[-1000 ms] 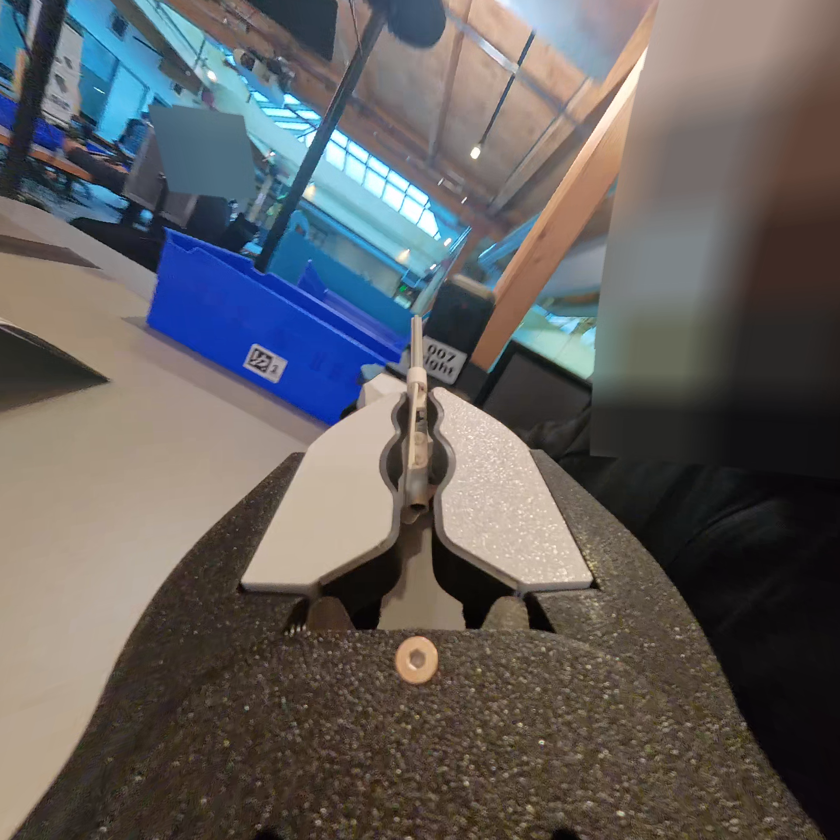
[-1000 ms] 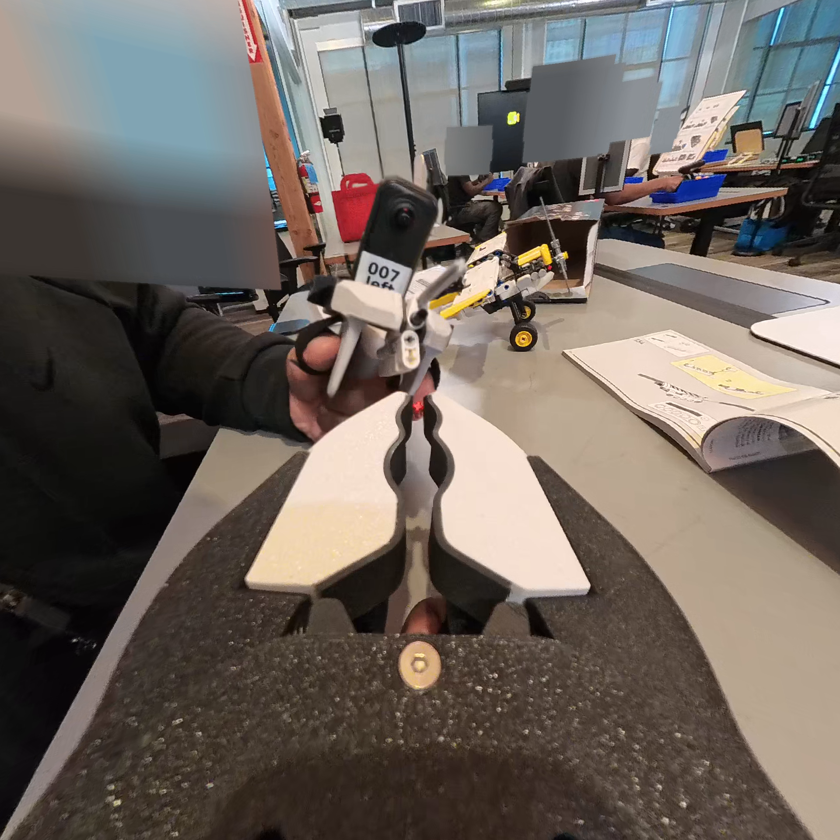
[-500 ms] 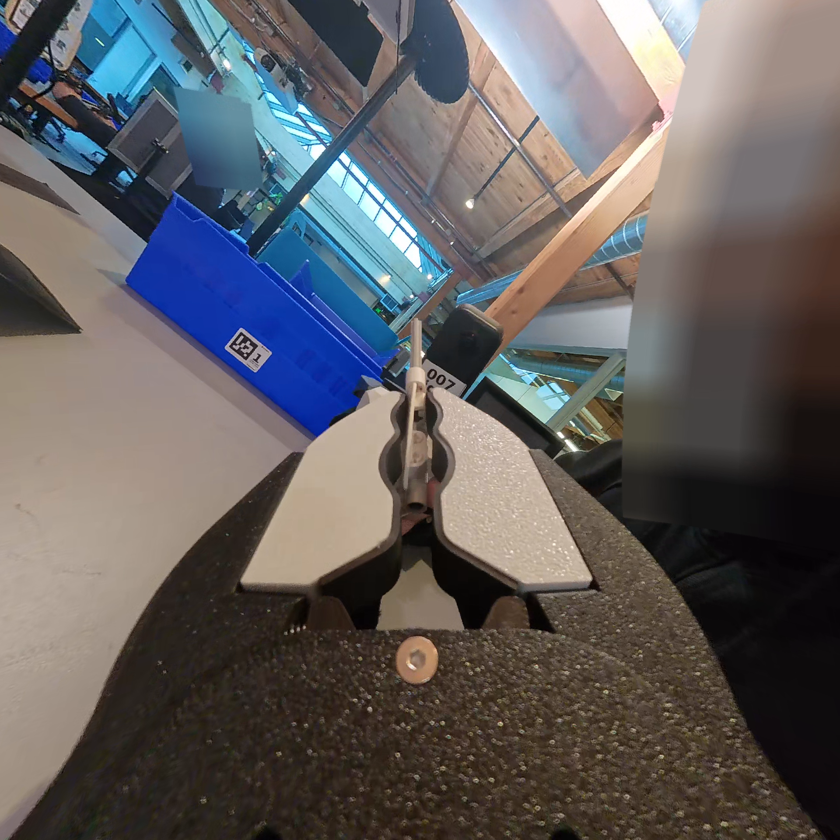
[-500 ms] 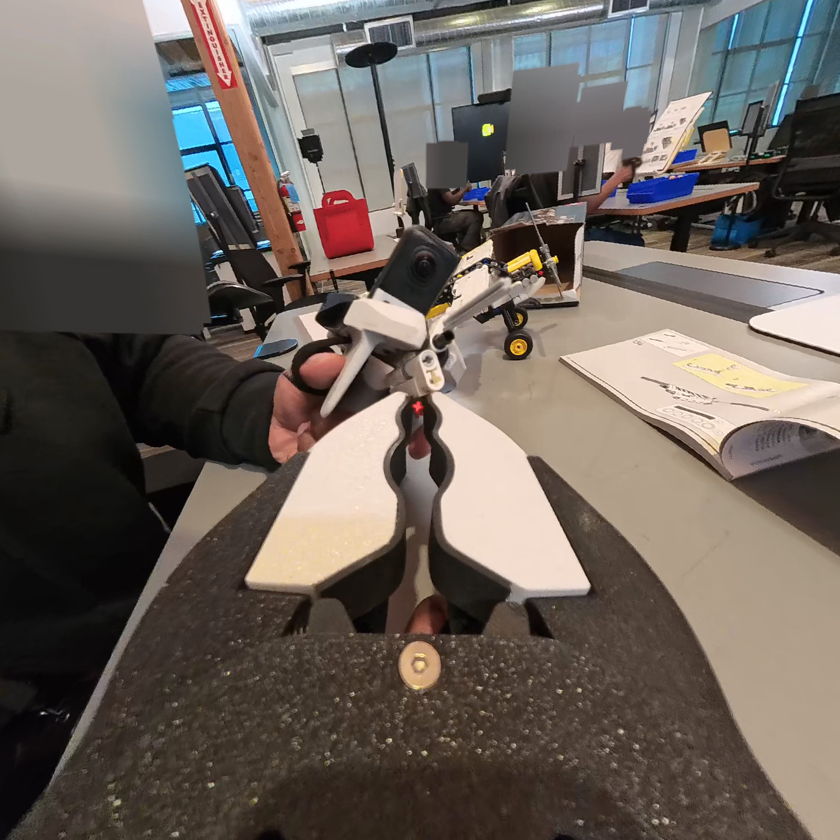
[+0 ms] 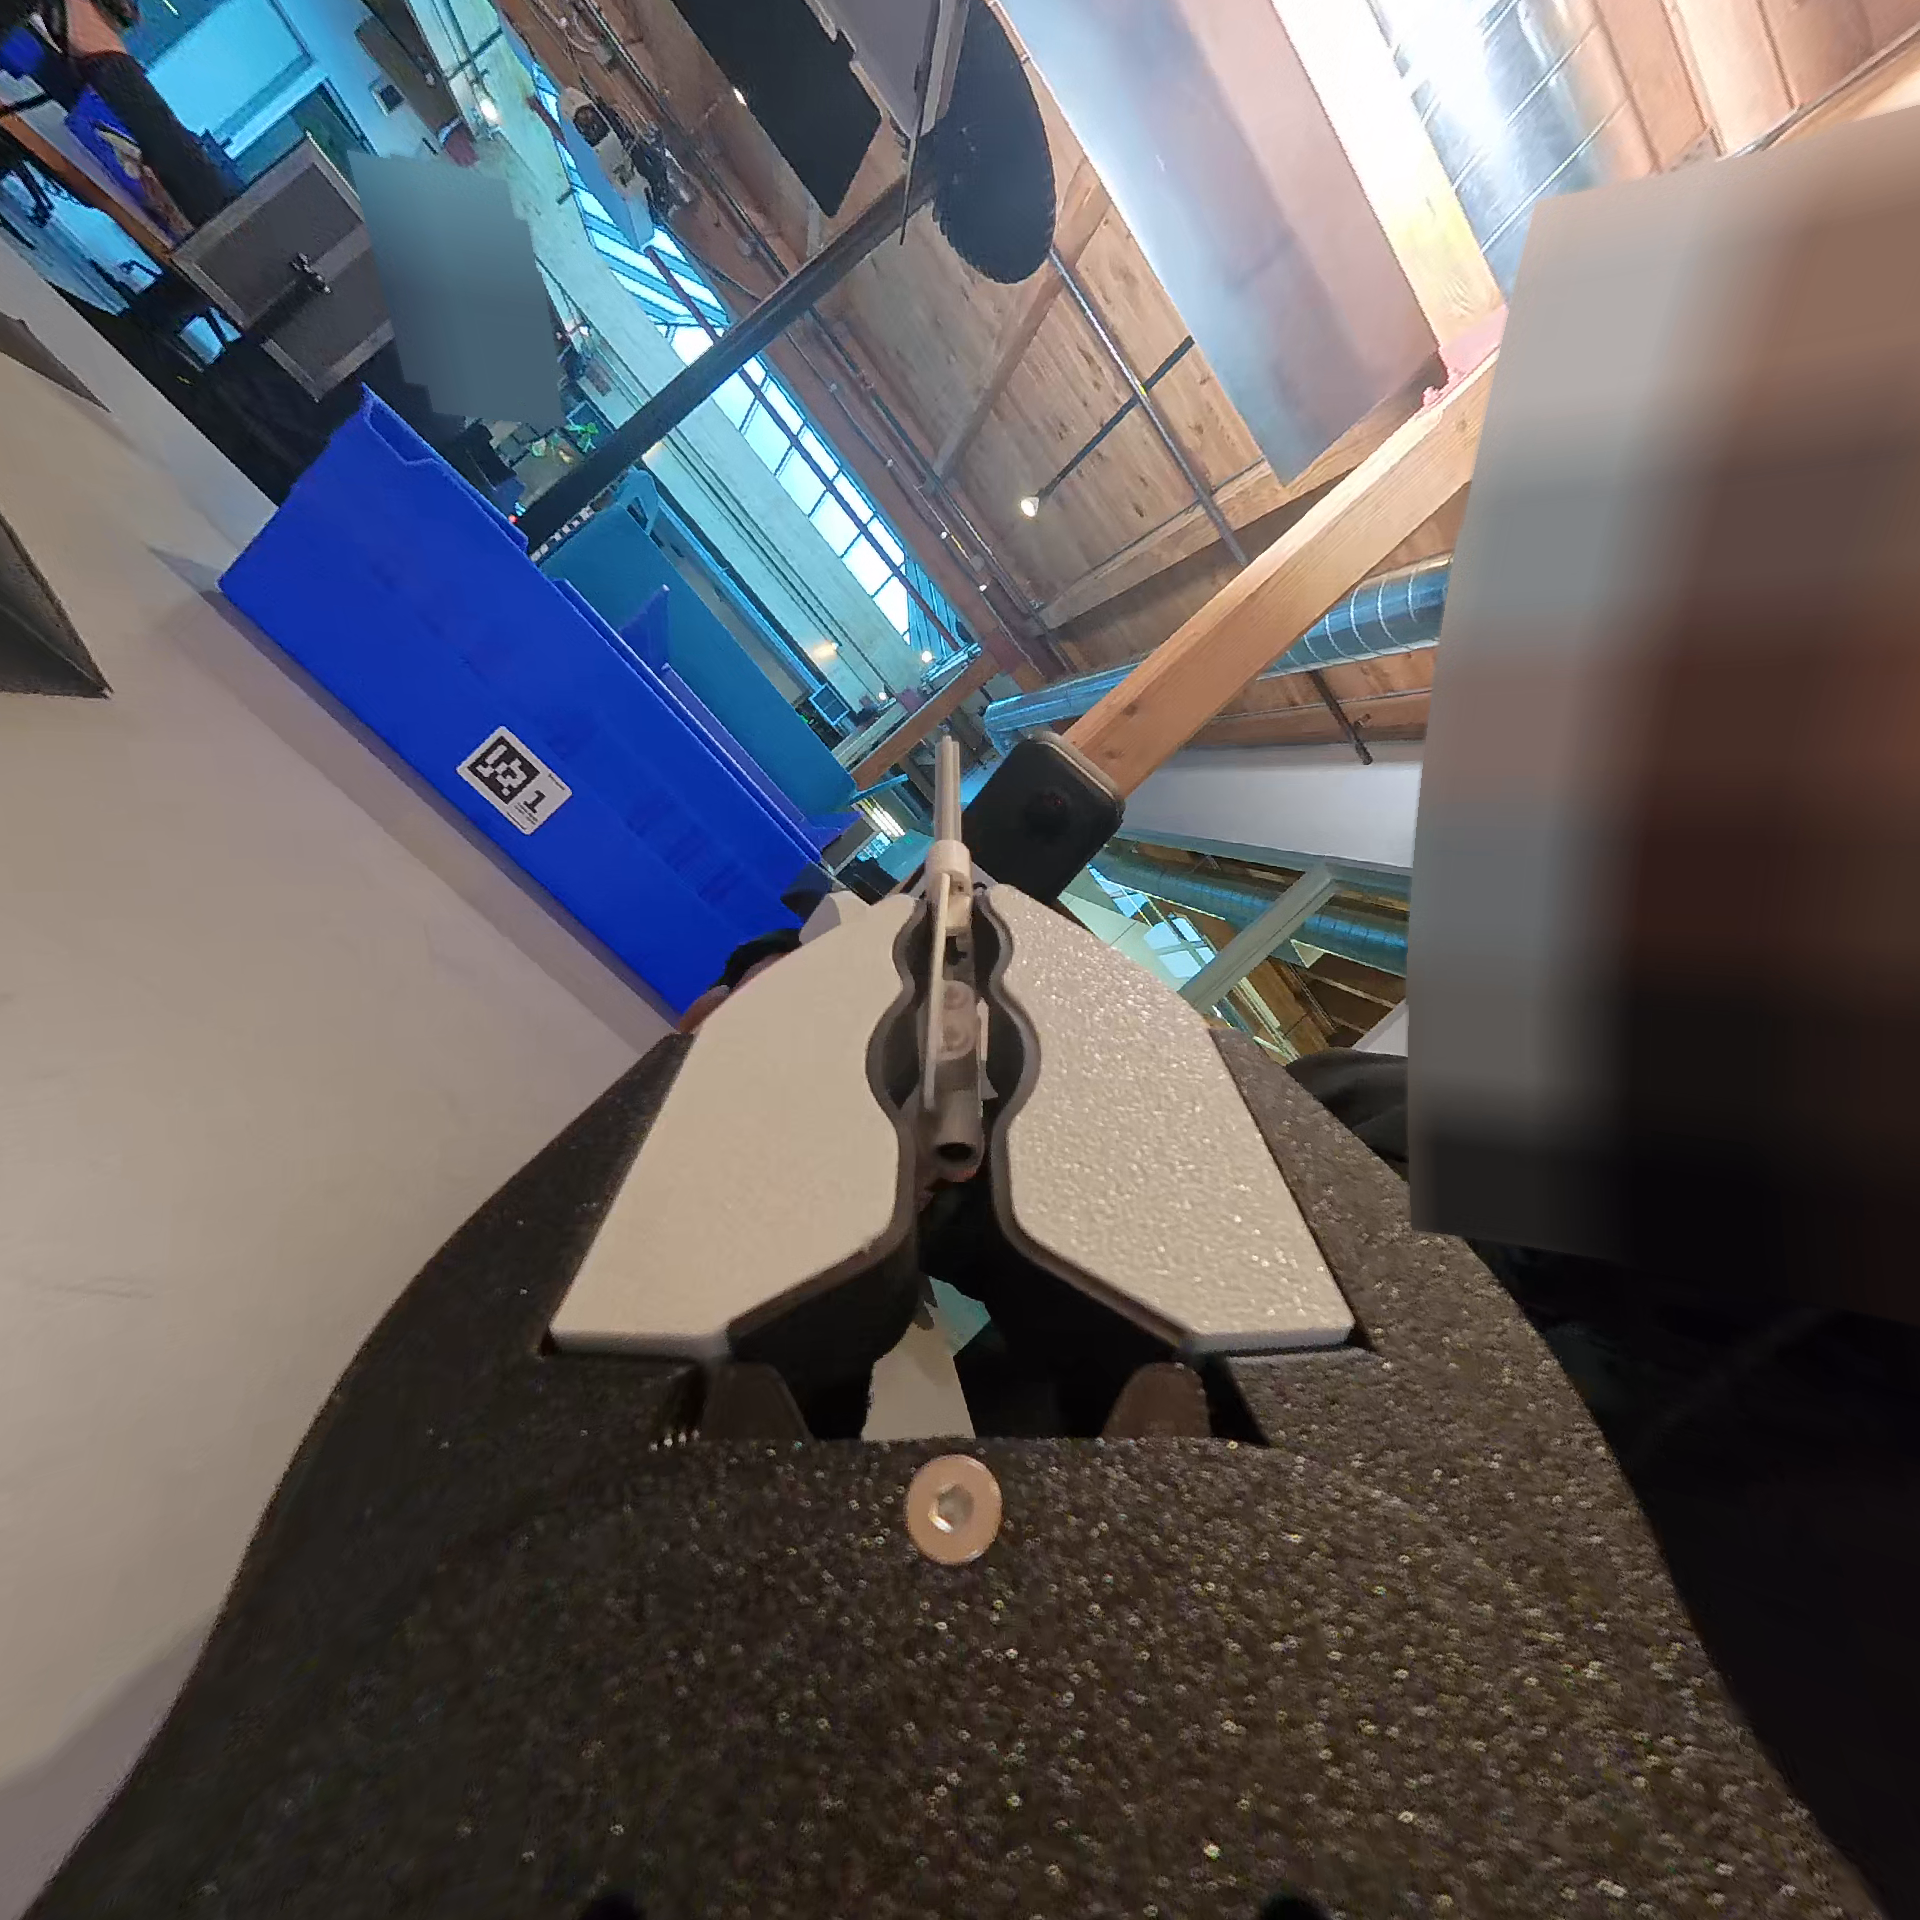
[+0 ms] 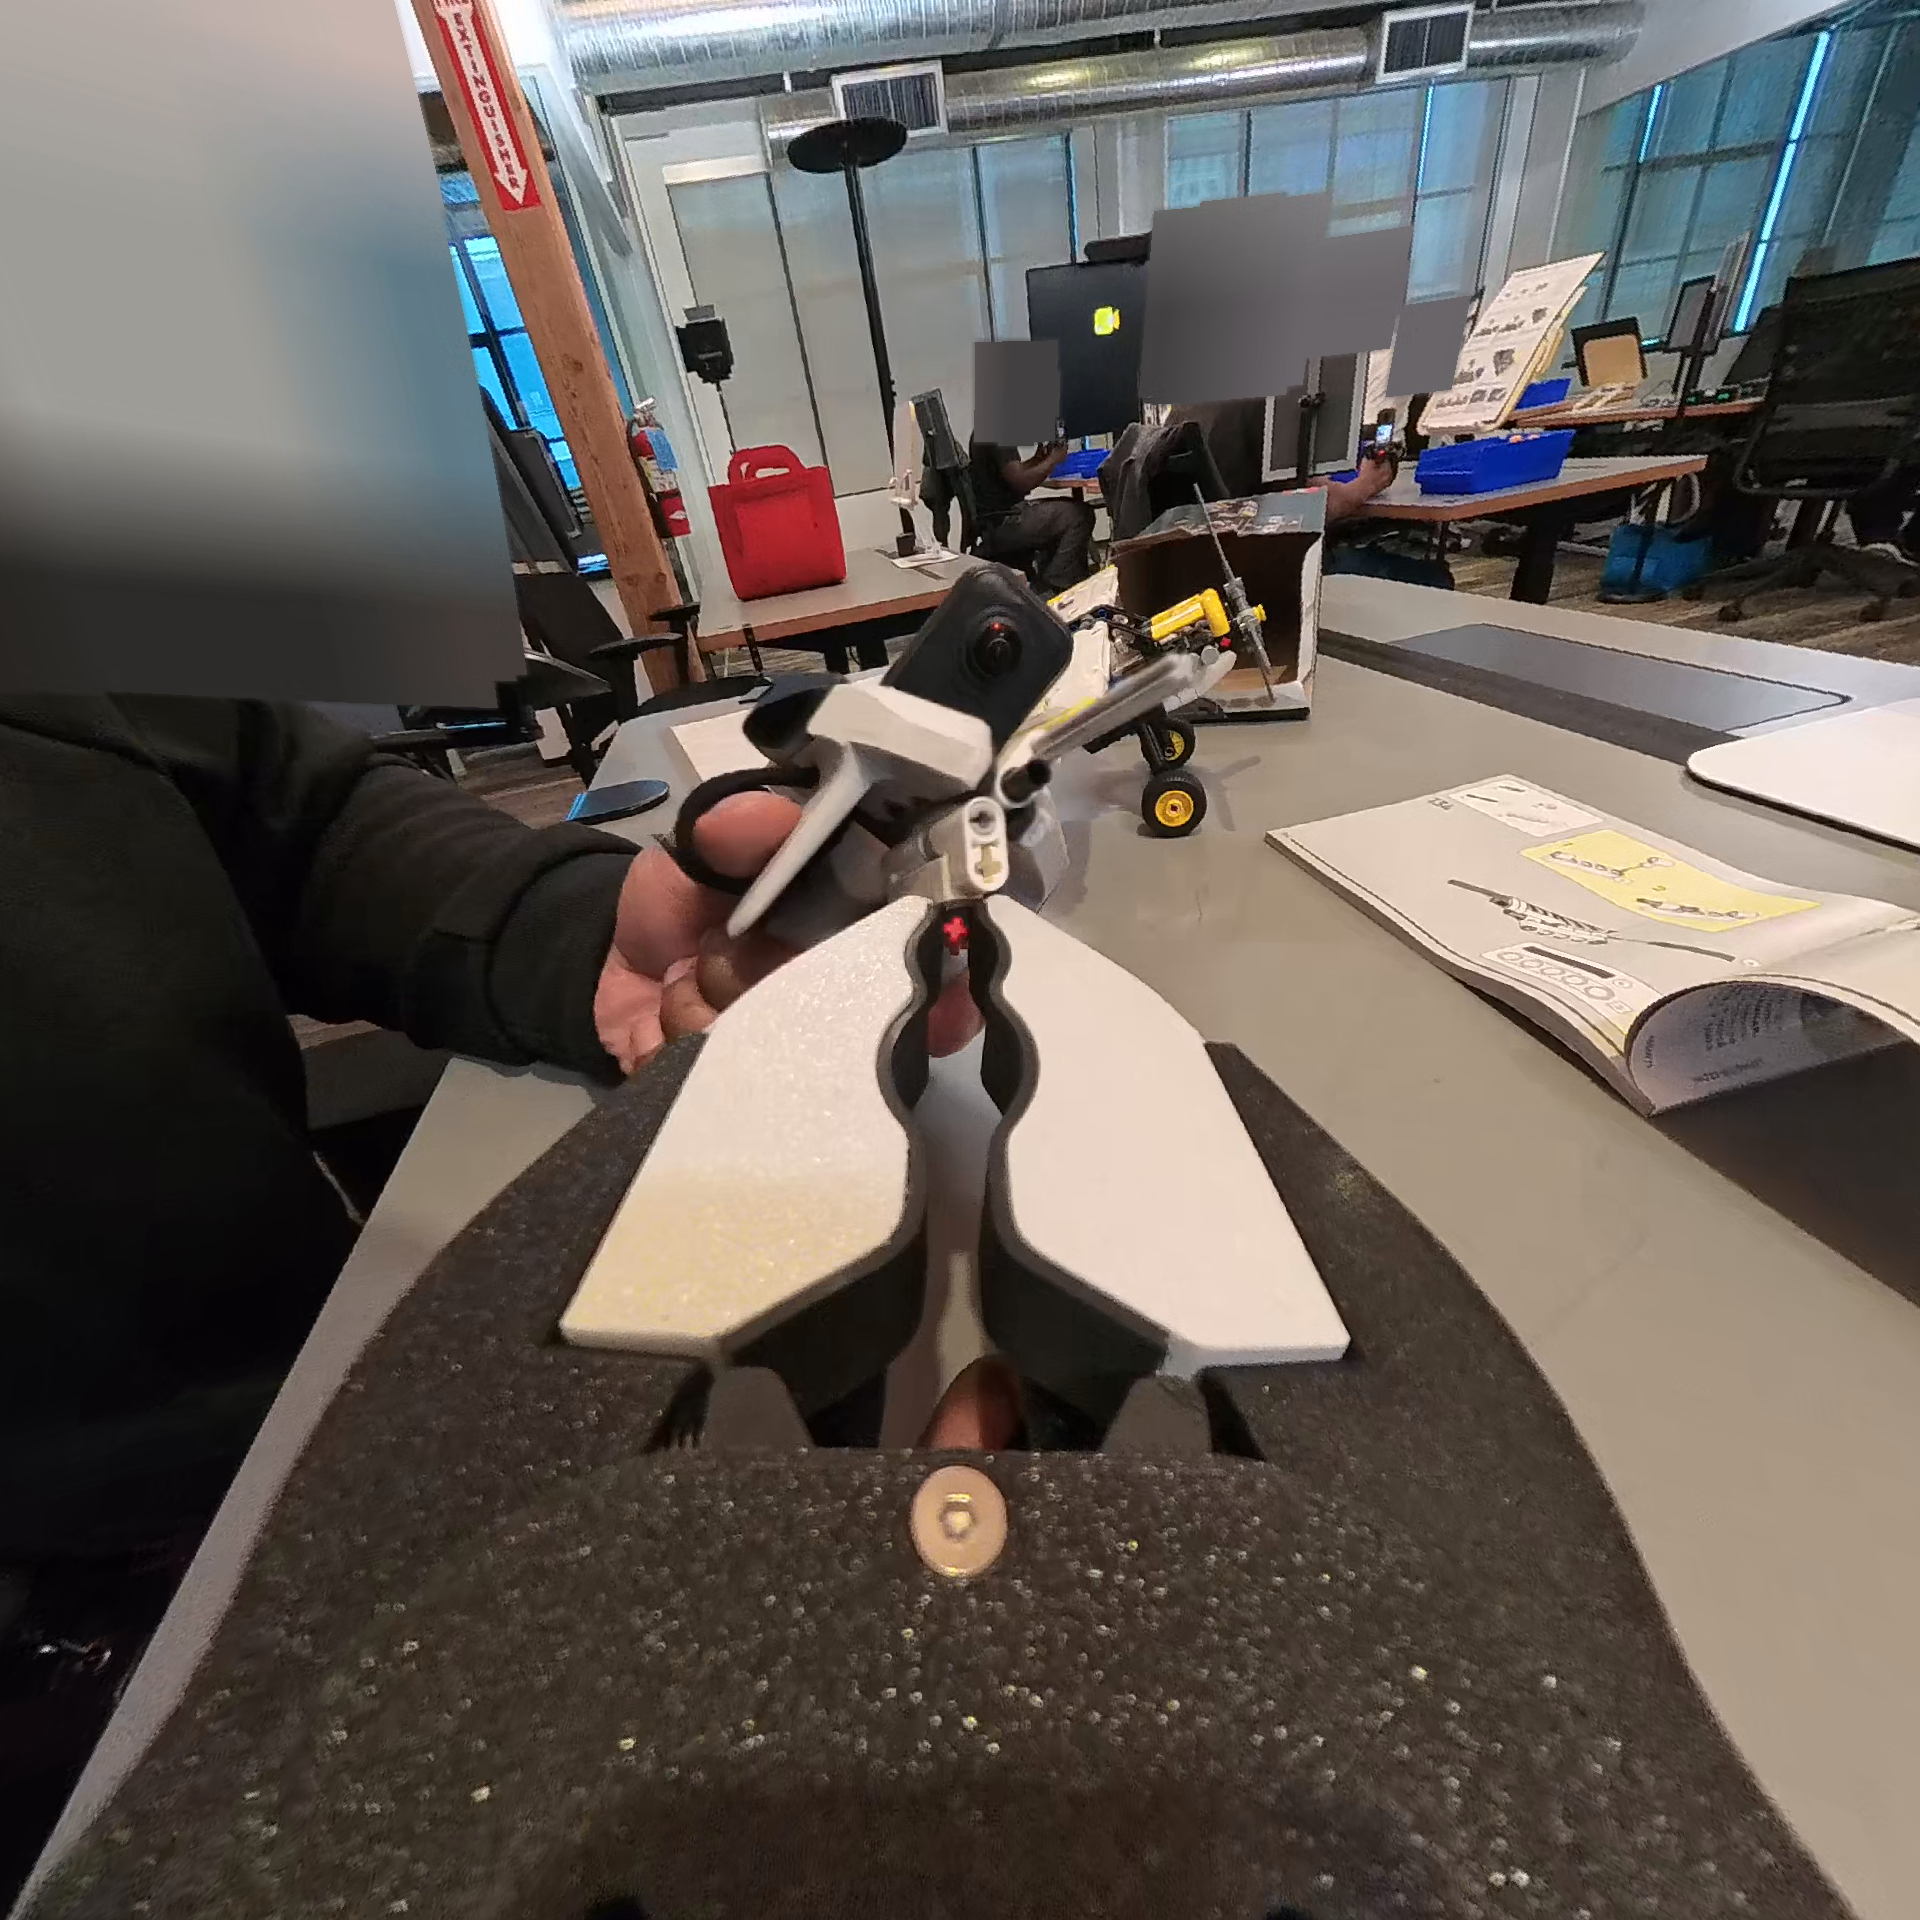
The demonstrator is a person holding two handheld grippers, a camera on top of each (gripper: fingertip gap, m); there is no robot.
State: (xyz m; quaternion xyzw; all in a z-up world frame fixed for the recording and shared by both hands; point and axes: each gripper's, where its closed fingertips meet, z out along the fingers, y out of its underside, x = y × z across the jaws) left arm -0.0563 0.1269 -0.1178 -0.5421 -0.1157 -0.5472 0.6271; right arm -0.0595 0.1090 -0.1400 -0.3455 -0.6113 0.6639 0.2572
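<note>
Grippers [image 6: 951, 914] raised facing, hand [image 6: 675, 935] mid-air

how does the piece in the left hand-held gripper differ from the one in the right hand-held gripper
The left hand-held gripper clamps a pale grey plastic beam-and-axle assembly; the right hand-held gripper pinches a small red cross-shaped plastic pin.

The grey assembly is long and sticks out beyond the fingertips; the red pin is tiny and sits just at the tips.

The grey assembly is made of several joined parts; the red pin looks like one piece.

Both are gripped, held above the grey table.
</note>
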